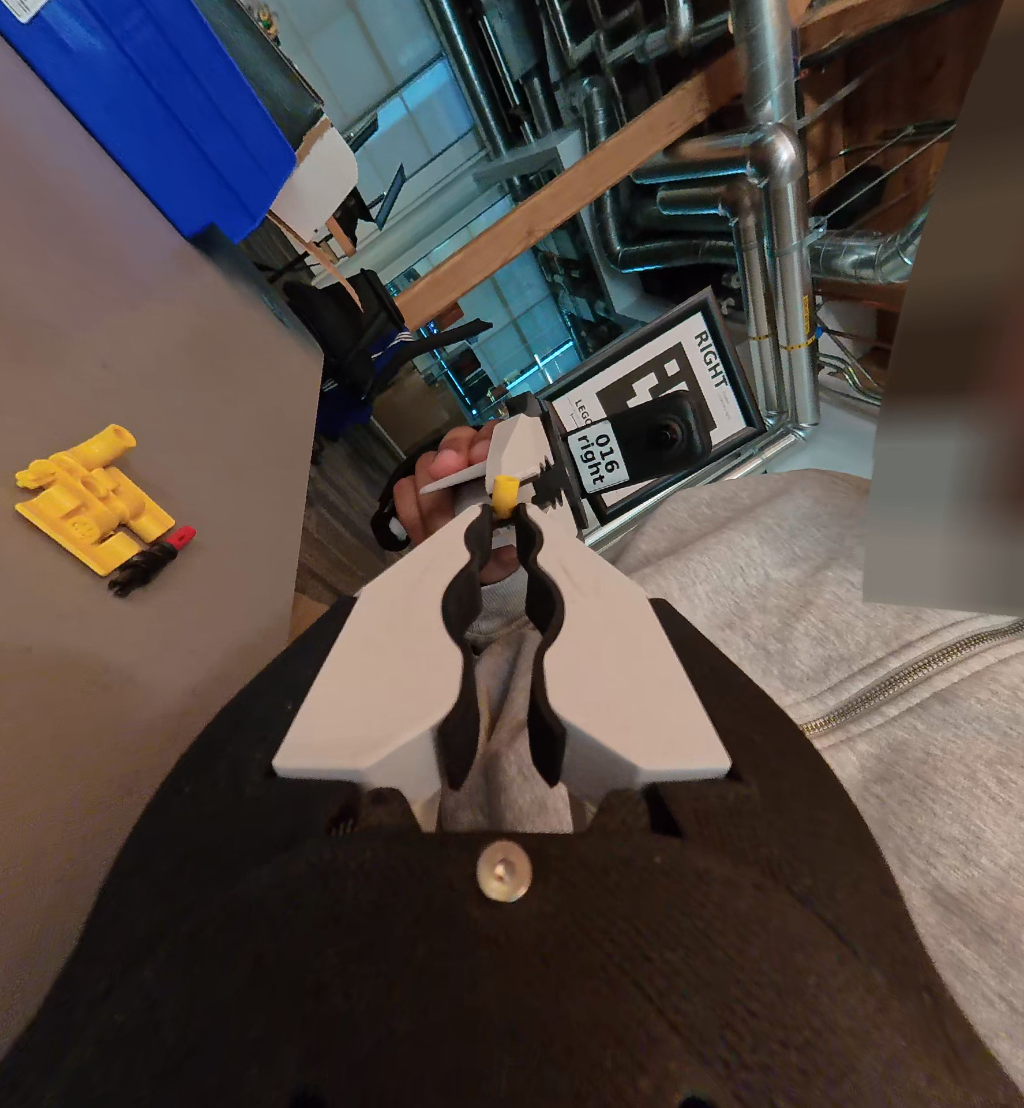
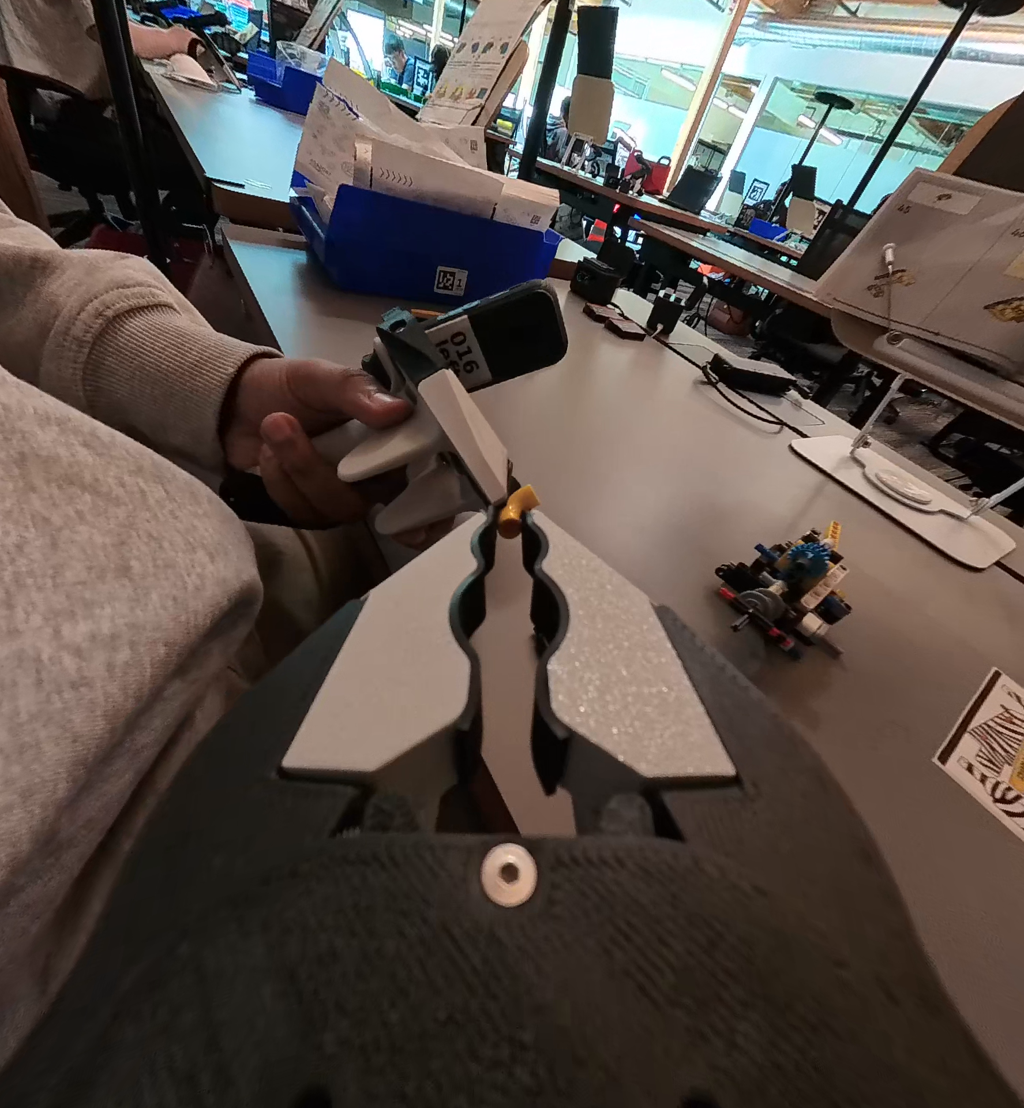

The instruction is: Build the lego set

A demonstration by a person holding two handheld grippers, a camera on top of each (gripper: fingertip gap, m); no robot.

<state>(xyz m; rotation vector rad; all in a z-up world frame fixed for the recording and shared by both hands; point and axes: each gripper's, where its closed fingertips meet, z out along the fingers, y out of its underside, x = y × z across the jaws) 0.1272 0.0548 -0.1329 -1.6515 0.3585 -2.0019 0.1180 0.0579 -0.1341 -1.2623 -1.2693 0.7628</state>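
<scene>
A small yellow bent lego piece (image 1: 504,493) is held in the air off the near edge of the grey table (image 1: 108,300). My left gripper (image 1: 502,517) is shut on its lower end. My right gripper (image 2: 507,523) meets it tip to tip and is shut on the same piece (image 2: 515,509). The right gripper also shows in the left wrist view (image 1: 512,473), and the left gripper in the right wrist view (image 2: 500,488). A flat yellow lego assembly (image 1: 93,503) lies on the table with a black-and-red part (image 1: 149,557) beside it. A multicoloured lego model (image 2: 785,590) stands on the table.
A blue bin (image 2: 425,246) full of papers stands at the back of the table. An open booklet on a white stand (image 2: 947,270) is at the right. A zebra-striped card (image 2: 1013,773) lies near the front right. A grey-sleeved person is close behind both grippers. The tips of both grippers are at nearly the same place.
</scene>
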